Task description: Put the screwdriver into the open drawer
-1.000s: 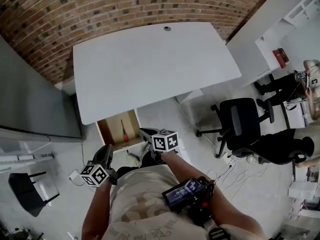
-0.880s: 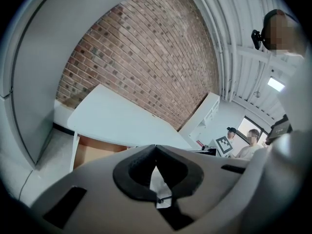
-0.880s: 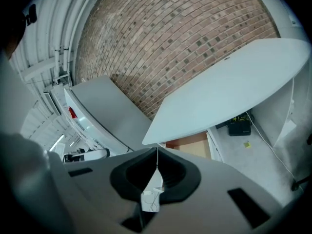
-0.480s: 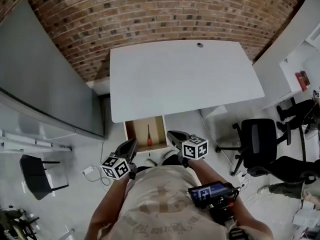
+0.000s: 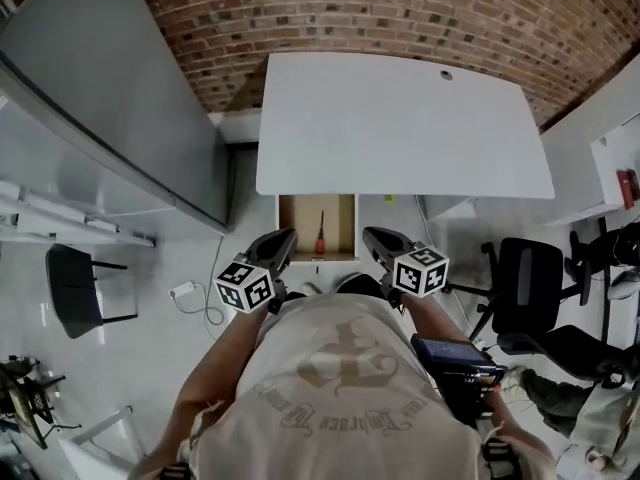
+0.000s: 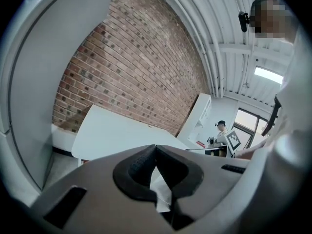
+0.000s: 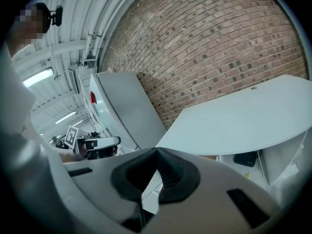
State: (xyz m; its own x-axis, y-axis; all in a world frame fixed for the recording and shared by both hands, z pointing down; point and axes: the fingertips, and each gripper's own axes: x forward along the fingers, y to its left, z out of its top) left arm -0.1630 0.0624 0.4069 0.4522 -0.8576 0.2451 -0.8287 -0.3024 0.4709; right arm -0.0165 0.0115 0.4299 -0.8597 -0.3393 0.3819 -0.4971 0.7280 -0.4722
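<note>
**STATUS: SCREWDRIVER IN DRAWER, BOTH GRIPPERS CLOSED AND EMPTY**

1. Locate the screwdriver [image 5: 320, 233] inside the open drawer [image 5: 292, 218]. Note its position: flat on the wooden bottom, running along the drawer's depth, red handle toward the drawer front, dark shaft toward the desk. Note also its clearance: apart from both grippers.

2. Find the drawer pulled out from beneath the near edge of the white desk [image 5: 400, 128], under the desk's left end as seen in the head view.

3. In the head view, identify the left gripper [image 5: 283, 240] just left of the drawer front and the right gripper [image 5: 374, 236] just right of it. Both are held out in front of the torso, with the drawer between them.

4. In the left gripper view, confirm jaws brought tip to tip, black pads [image 6: 139, 167] meeting, nothing clamped (only pale background visible through the slot behind the tips).

5. In the right gripper view, confirm the same condition: pads [image 7: 170, 172] closed against each other at the tips, nothing held.

6. For orientation, use the brick wall [image 5: 400, 8] behind the desk, the grey panel [image 5: 120, 108] to the left and the black office chair [image 5: 522, 283] to the right.
</note>
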